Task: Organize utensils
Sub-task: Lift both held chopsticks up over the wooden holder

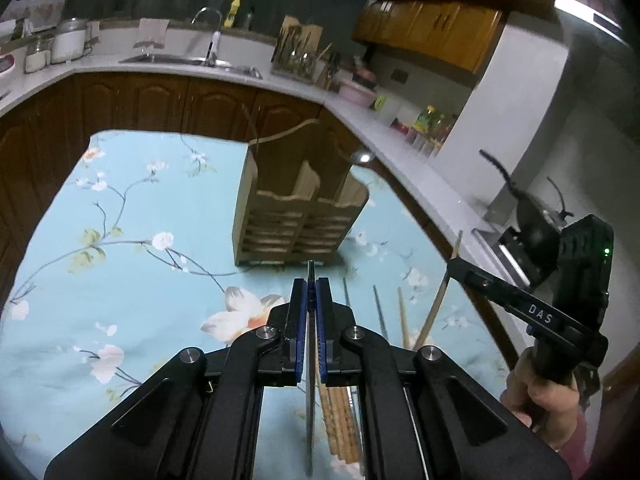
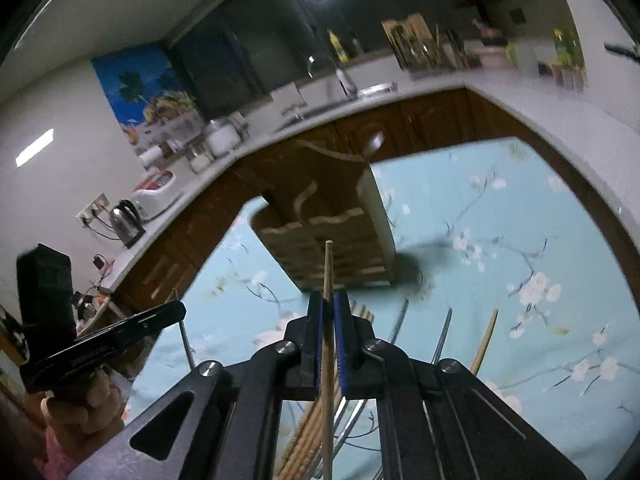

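Observation:
A wooden utensil holder (image 1: 296, 208) (image 2: 332, 240) stands on the blue floral tablecloth (image 1: 140, 200), with a metal spoon (image 1: 362, 157) (image 2: 374, 142) sticking out of its right compartment. My left gripper (image 1: 310, 282) is shut on a thin metal chopstick (image 1: 310, 400), raised just in front of the holder. My right gripper (image 2: 329, 297) is shut on a wooden chopstick (image 2: 328, 272) whose tip points at the holder's front. Each gripper also shows in the other's view: the right gripper (image 1: 452, 264) to the right, the left gripper (image 2: 182, 308) to the left.
Loose wooden chopsticks (image 1: 336, 420) (image 2: 486, 340) and metal chopsticks (image 1: 380, 312) (image 2: 444, 332) lie on the cloth beneath and beside the grippers. A white kitchen counter (image 1: 400, 132) with sink (image 1: 192, 60), jars and bottles wraps around behind the table. A person's hand (image 1: 544, 396) holds the right gripper.

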`<action>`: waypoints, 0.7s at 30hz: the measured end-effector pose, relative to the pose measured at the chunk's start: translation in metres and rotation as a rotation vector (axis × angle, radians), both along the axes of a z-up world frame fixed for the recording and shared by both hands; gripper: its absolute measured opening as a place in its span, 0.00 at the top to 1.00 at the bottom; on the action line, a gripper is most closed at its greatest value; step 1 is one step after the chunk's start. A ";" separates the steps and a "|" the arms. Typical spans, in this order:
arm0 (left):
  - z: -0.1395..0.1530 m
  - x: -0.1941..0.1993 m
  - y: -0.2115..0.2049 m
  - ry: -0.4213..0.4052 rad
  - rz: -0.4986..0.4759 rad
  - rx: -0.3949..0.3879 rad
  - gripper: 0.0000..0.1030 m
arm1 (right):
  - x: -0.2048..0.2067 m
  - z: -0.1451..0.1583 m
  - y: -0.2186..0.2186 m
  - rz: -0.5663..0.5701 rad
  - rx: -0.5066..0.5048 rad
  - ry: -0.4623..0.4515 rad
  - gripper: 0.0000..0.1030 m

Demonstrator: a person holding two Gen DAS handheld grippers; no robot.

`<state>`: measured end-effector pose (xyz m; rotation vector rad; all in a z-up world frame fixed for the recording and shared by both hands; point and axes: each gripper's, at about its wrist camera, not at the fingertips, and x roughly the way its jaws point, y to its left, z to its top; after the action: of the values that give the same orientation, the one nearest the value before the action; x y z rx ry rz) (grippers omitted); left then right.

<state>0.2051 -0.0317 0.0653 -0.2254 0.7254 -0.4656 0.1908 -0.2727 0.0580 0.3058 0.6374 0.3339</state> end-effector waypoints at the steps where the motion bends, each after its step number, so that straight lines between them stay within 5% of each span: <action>1: 0.005 -0.004 0.002 -0.010 0.000 -0.004 0.97 | -0.003 0.003 0.000 0.001 0.000 -0.010 0.95; 21: 0.049 -0.011 0.015 -0.116 0.032 -0.056 0.97 | -0.010 0.050 -0.004 0.003 -0.006 -0.135 0.95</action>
<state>0.1945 -0.0164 0.1147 -0.2602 0.5950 -0.4653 0.1811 -0.2768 0.1080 0.2741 0.5059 0.3522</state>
